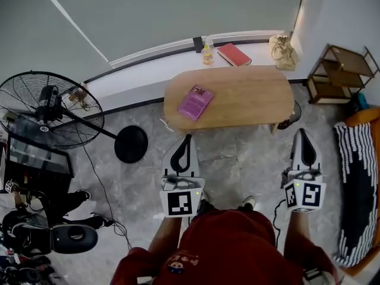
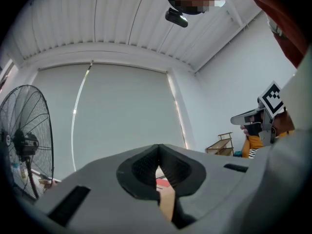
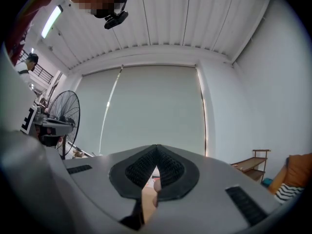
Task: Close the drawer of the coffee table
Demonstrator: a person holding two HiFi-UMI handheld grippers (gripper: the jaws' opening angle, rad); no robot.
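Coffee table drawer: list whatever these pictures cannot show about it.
- Head view: the coffee table is seen from above; its top hides the drawer, so open or shut cannot be told.
- Left gripper view: the left gripper covers the table with its own body, bar a sliver.
- Right gripper view: the right gripper does likewise.

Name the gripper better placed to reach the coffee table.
Left, probably: the left gripper points at the near edge of the coffee table; the right gripper sits off its right end. No drawer shows.
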